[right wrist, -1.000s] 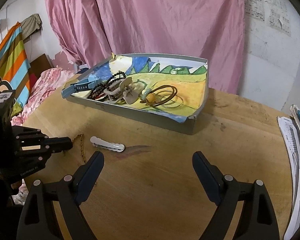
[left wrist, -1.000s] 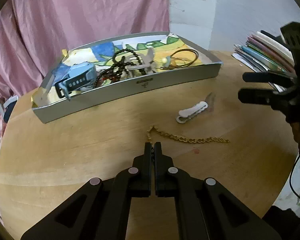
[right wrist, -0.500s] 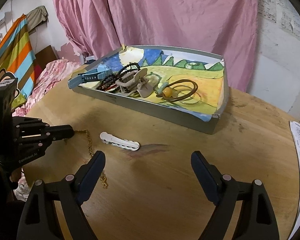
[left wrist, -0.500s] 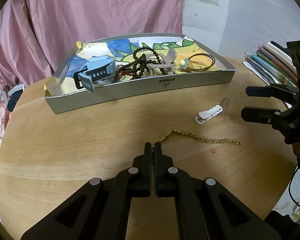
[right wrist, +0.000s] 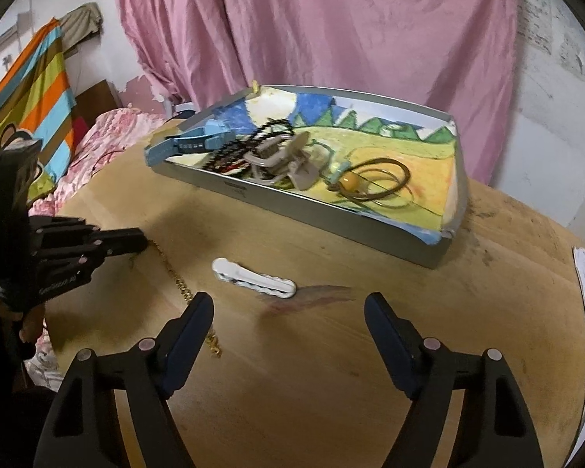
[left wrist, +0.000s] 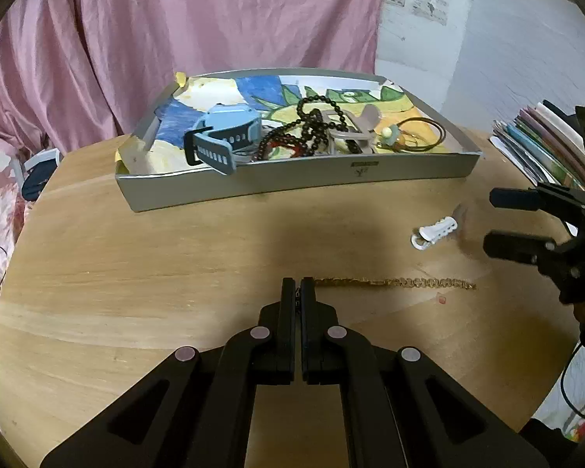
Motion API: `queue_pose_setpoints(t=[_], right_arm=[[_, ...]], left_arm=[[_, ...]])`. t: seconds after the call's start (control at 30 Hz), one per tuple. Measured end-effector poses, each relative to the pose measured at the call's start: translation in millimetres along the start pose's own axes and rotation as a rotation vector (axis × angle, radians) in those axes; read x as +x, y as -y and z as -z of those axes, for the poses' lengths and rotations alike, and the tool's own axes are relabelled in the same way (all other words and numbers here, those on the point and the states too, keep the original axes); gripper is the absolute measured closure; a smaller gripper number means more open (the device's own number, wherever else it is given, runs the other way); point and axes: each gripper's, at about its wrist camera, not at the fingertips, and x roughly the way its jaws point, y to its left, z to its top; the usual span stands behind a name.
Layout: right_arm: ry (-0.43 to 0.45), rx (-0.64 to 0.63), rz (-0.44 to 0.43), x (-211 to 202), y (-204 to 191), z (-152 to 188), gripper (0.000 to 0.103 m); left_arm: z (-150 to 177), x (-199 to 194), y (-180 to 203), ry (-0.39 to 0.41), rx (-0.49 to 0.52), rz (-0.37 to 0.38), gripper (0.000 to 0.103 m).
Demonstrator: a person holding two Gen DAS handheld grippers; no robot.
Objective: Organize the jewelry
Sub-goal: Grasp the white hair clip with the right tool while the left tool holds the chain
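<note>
A gold chain (left wrist: 394,283) lies stretched along the round wooden table (left wrist: 136,273). Its left end sits between the fingers of my left gripper (left wrist: 297,284), which is shut on it. In the right wrist view the chain (right wrist: 179,284) runs from the left gripper (right wrist: 142,240) towards me. A white hair clip (left wrist: 435,232) lies beyond the chain. My right gripper (right wrist: 288,323) stands open just short of the white hair clip (right wrist: 253,281), empty. A grey tray (left wrist: 300,177) at the back holds a blue watch (left wrist: 230,132), dark beads (left wrist: 312,117), a claw clip and brown cords.
A stack of books (left wrist: 542,136) lies at the table's right edge. A pink curtain (left wrist: 175,31) hangs behind the tray. A reddish stain (right wrist: 312,298) marks the wood by the clip. The grey tray (right wrist: 312,210) lies slantwise in the right wrist view.
My left gripper has drawn the chain's end leftward, so the chain now lies in a straight line. The right gripper has come nearer to the white clip and the tray.
</note>
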Motion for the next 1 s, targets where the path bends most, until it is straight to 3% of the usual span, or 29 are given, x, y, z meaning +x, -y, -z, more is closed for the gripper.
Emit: queue_pose_setpoints(t=[0.27,0.57,0.8,1.0], right_arm=[[-0.026,-0.042,-0.020,17,-12,-9,0.039],[-0.063,-0.085,-0.044,37,-22,-17,0.045],[-0.073,-0.119,-0.014,42,-29,-18,0.054],[-0.062,-0.116,0.003,41,-28,-16,0.085]], left_arm=[[-2,0,-8,0.003,-0.008,-0.003,0.102],[-2,-1,-21,0.001,-0.024,-0.002,0.102],[-1,-3,-24,0.004,-0.031,0.010,0.102],[-2,-2,-24,0.004,-0.030,0.009,0.102]])
